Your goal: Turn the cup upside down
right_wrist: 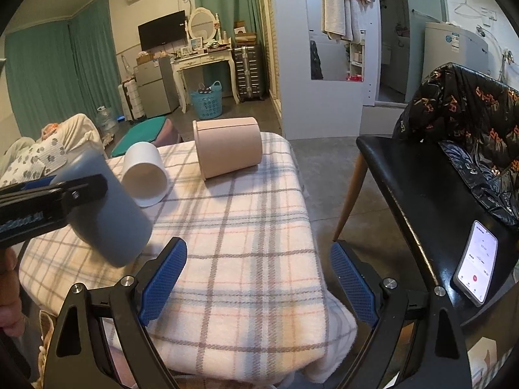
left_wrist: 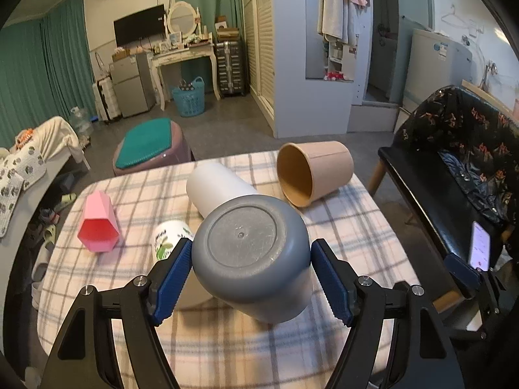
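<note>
Gripping the grey cup, the left claw has its blue pads pressed on the cup's two sides. From the left wrist view the cup is tilted, its flat base facing the camera, held above the plaid-covered table. Just behind the grey cup lies a white cup on its side. Behind and right of the grey cup a tan cup lies on its side, mouth toward the camera. Left of the grey cup is a pink cup on its side, and a leaf-printed cup sits just beside the left pad.

From the right wrist view, the right claw stands wide apart with nothing between its pads, over the table's near edge. The grey cup hangs to the left, clamped in the left claw, clear of the cloth. Beyond it lie the white cup and the tan cup. A phone rests on the black bench, well right of the grey cup.
</note>
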### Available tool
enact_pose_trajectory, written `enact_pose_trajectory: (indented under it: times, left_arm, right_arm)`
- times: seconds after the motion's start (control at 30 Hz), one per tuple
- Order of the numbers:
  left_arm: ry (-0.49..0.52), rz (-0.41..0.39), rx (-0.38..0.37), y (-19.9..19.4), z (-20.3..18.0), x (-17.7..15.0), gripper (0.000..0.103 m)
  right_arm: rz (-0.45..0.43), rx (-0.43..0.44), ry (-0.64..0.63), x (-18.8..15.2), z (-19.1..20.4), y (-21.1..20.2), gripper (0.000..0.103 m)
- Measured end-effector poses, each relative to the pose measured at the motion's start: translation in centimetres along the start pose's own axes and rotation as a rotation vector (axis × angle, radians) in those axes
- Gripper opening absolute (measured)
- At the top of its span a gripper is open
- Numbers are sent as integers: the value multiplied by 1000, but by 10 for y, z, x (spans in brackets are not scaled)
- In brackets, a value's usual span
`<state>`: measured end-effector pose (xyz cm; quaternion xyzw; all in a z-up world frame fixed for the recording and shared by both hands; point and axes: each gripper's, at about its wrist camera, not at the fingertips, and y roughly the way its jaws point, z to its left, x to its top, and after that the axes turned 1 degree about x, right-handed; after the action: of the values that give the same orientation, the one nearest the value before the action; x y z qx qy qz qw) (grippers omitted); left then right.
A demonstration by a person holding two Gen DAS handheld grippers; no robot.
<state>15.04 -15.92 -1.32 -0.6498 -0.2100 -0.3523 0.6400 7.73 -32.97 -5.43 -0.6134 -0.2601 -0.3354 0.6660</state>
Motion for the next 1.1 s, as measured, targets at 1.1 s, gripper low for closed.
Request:
enact_pose_trajectory:
  times: [1.1]
  left_arm:
    - [72, -38, 27, 35, -18, -9, 76]
  right_arm:
    - [47, -26, -3, -7, 3, 19, 90]
